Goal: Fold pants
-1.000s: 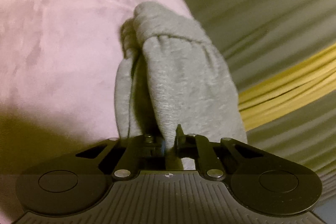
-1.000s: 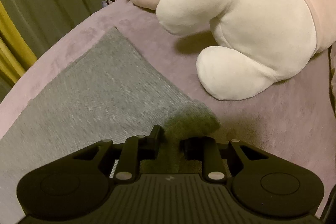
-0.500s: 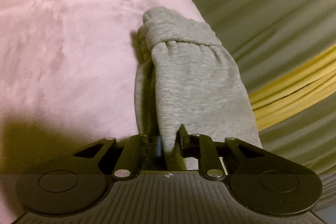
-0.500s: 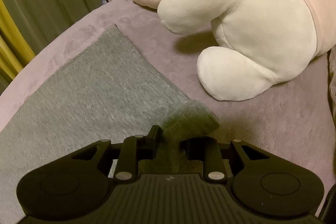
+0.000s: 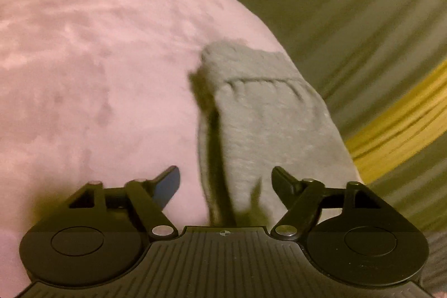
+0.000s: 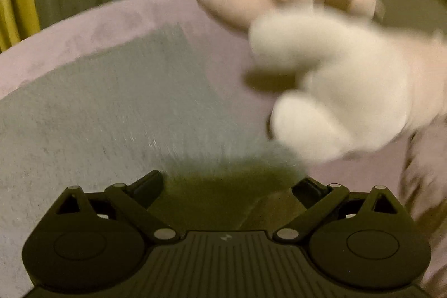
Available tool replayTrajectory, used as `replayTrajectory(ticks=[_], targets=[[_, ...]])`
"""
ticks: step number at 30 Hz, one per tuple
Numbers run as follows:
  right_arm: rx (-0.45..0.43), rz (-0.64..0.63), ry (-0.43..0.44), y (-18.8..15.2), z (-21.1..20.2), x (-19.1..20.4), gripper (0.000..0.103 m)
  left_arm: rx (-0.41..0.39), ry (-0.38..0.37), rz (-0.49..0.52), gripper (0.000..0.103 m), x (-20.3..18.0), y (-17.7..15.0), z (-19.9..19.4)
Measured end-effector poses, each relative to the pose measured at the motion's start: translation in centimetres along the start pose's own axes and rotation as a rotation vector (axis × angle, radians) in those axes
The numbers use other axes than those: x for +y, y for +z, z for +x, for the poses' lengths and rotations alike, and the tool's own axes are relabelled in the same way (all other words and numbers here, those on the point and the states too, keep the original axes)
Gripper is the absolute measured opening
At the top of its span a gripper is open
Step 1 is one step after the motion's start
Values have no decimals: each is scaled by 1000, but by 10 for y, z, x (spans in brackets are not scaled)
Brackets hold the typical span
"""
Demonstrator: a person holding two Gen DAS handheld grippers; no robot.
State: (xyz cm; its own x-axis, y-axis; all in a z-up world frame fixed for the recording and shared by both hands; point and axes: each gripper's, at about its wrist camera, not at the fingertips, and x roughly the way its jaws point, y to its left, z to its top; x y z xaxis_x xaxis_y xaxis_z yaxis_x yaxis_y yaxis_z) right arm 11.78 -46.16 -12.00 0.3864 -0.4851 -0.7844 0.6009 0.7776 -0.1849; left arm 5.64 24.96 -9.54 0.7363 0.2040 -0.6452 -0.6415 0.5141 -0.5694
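L wrist view: left tongs (image 5: 225, 180) have just been opening, now spread wide w/ the pads off the cloth; a gathered ridge of the grey pants (image 5: 268, 113) runs up between them, untouched. The pants end in a bunched cuff right at the edge of the pink bed (image 5: 83, 46), olive curtain (image 5: 363, 18) beyond. Risk: that ridge stands up loose, so it may slump or unroll and spoil the fold; so near the edge, the cuff could slide off too. Frame is blurry, so can't say how flat it lies.

R wrist view: right tongs (image 6: 227, 183) also just opened, spread to the full, nothing pinched; the pants lie flat across the bed ahead, corner in shadow between the pads. Plush toy (image 6: 335, 91) sits close on the right. Risk: a pad dragging on withdrawal could pull the corner askew, or the next sweep may bump the toy onto the cloth.
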Motion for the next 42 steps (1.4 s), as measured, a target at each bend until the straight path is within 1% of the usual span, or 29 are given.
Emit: replayTrajectory(ticks=[2,3,5,6,9,10,12,15,17,20,23,26,27,28,29,30,32,33,34,35,36,37,39,41,42], targets=[[-84,-64,-16,0,-18,14,99,8,-10,-16,80,4,1,0],[-121,-97,-9,1,-27,24,99,12,-6,-18,80,5,2,1],[-174,-127,38,4,-43,43,99,19,1,-12,80,4,2,2],[-189,-125,85,7,-49,53,99,19,4,-9,80,3,2,2],[-196,-98,240,13,-62,94,99,23,6,-9,81,3,1,3],[-201,-107,273,15,-64,111,99,26,7,-9,81,3,1,3],[-208,-176,353,13,-70,149,99,29,8,-9,81,3,1,6],[-207,-289,454,1,-83,207,99,27,8,-4,82,2,0,7],[-209,-347,487,-8,-92,243,99,28,9,11,86,0,-1,9],[-241,-409,556,-22,-108,295,99,29,-7,24,92,-1,-3,10],[-260,-438,602,-31,-121,338,98,26,-25,19,95,1,-3,12],[-255,-488,642,-37,-122,380,98,23,-32,18,96,1,-4,12],[-259,-535,633,-40,-120,395,98,22,-34,18,96,1,-5,12],[-274,-584,599,-45,-121,413,98,21,-37,18,96,2,-5,12],[-304,-607,566,-46,-122,427,98,20,-40,16,96,2,-5,13],[-330,-601,528,-40,-119,431,98,19,-43,13,96,3,-5,12],[-356,-529,404,-20,-111,434,98,17,-48,9,97,4,-5,13],[-343,-469,333,-6,-106,433,98,16,-50,7,98,4,-5,13],[-299,-400,340,10,-101,427,98,15,-48,11,99,4,-6,13],[-253,-354,424,21,-98,421,98,16,-46,15,100,3,-6,14],[-215,-338,513,27,-97,416,98,16,-42,21,101,1,-6,14],[-202,-352,565,28,-101,415,98,17,-37,24,101,0,-6,15],[-228,-429,617,19,-116,416,98,16,-33,24,101,-1,-6,15],[-263,-485,702,0,-135,413,98,13,-41,14,101,1,-6,14],[-262,-502,745,-9,-141,415,95,11,-45,8,101,2,-6,13]])
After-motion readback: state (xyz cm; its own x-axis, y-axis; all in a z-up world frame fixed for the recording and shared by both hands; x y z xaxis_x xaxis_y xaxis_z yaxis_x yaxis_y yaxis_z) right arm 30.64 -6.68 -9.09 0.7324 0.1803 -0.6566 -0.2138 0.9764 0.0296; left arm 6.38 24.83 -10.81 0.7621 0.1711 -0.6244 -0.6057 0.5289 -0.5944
